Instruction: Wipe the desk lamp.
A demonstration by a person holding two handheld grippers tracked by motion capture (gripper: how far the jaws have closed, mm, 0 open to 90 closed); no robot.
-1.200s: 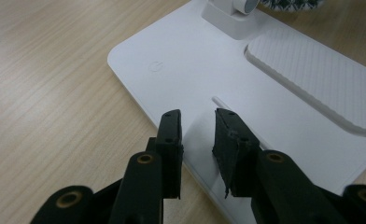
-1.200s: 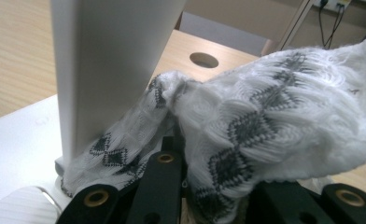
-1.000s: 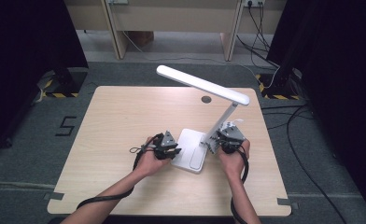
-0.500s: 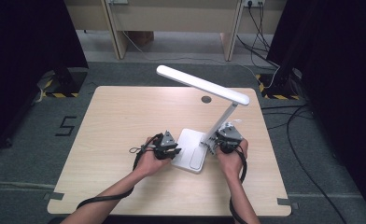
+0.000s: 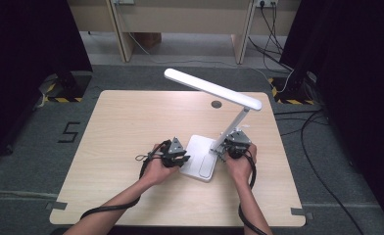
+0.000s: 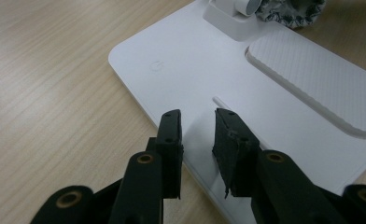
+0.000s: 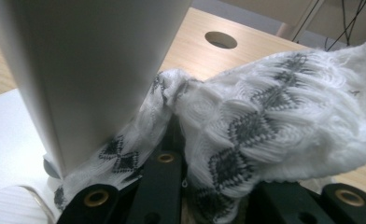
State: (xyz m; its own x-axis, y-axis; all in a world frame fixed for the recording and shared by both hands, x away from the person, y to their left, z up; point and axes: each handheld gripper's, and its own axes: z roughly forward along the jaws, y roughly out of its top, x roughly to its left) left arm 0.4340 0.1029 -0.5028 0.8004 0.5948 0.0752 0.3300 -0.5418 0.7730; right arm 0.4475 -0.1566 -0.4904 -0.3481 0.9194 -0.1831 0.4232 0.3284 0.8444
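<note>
Here the right claw [image 5: 228, 148] clamps a white knitted cloth with grey diamonds [image 7: 246, 126] against the white desk lamp's stem [image 7: 92, 70] to wipe it; the left claw [image 6: 197, 128], slightly parted and empty, steadies the lamp's flat white base [image 6: 246, 93] on the light wooden surface [image 5: 131, 122].

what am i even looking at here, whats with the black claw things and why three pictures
A person sits at a wooden table and holds a tool in each hand: a hand-held gripper with two black jaws. The high view looks down from above; the other two pictures come from small cameras riding on each tool.

On the table stands a white desk lamp with a flat base. The left hand-held gripper rests over the base's edge, jaws slightly apart with nothing between them. The right hand-held gripper holds a white cloth with grey diamonds pressed against the lamp's upright arm, apparently wiping it.
</note>
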